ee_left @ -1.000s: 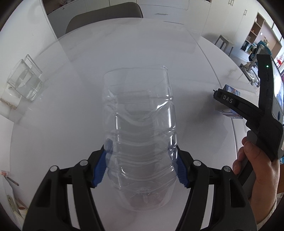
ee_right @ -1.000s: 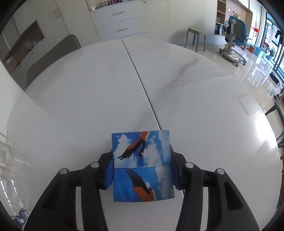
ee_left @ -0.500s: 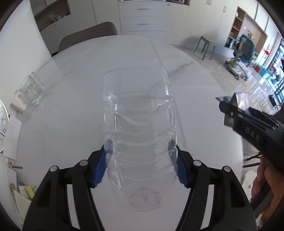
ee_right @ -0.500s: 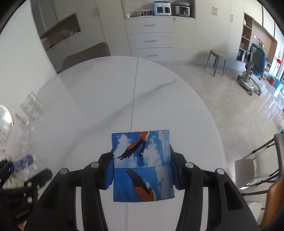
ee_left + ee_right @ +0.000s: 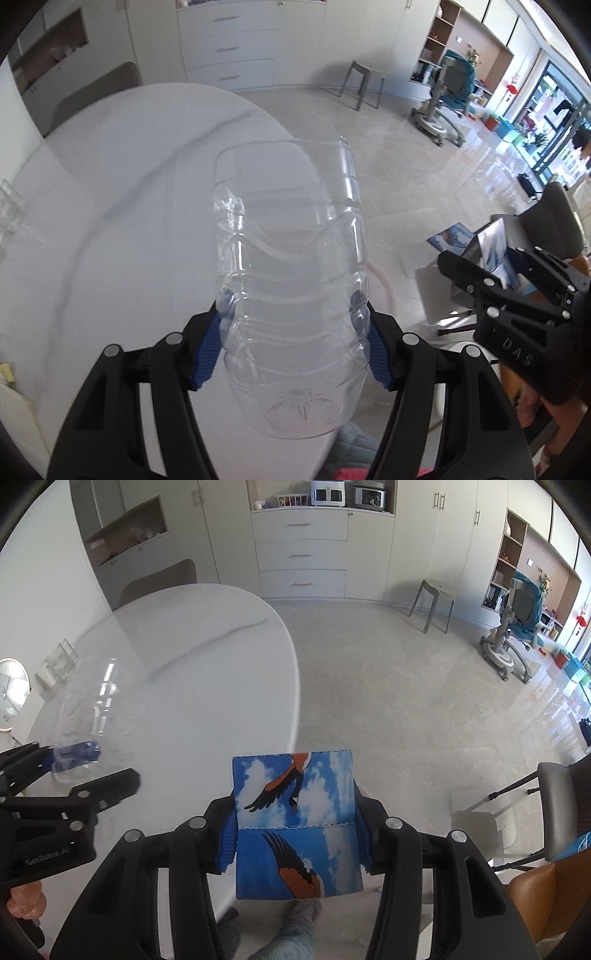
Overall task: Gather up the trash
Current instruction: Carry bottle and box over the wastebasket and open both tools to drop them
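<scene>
Two pieces of trash are in hand at once. At the left gripper [image 5: 291, 343] the blue pads [image 5: 207, 354] clamp the ribbed lower body of a clear plastic bottle [image 5: 288, 266], its base toward the camera and the rest reaching out over the right edge of the white table [image 5: 110, 206]. At the right gripper [image 5: 295, 830] the pads press both sides of a blue carton printed with birds and clouds [image 5: 295, 823], held over bare floor [image 5: 388, 686] just right of the table edge, above the person's foot [image 5: 303, 912].

No bin shows in either view, so the step appears to be carrying both items toward wherever the trash goes. To do it well, keep both clamps firm and steady: the bottle is thin and already buckles a little at the pads, so a harder squeeze might make it pop out. Keep the two tools well apart so the loads do not knock together, and let go only once each item hangs directly above the bin's mouth
</scene>
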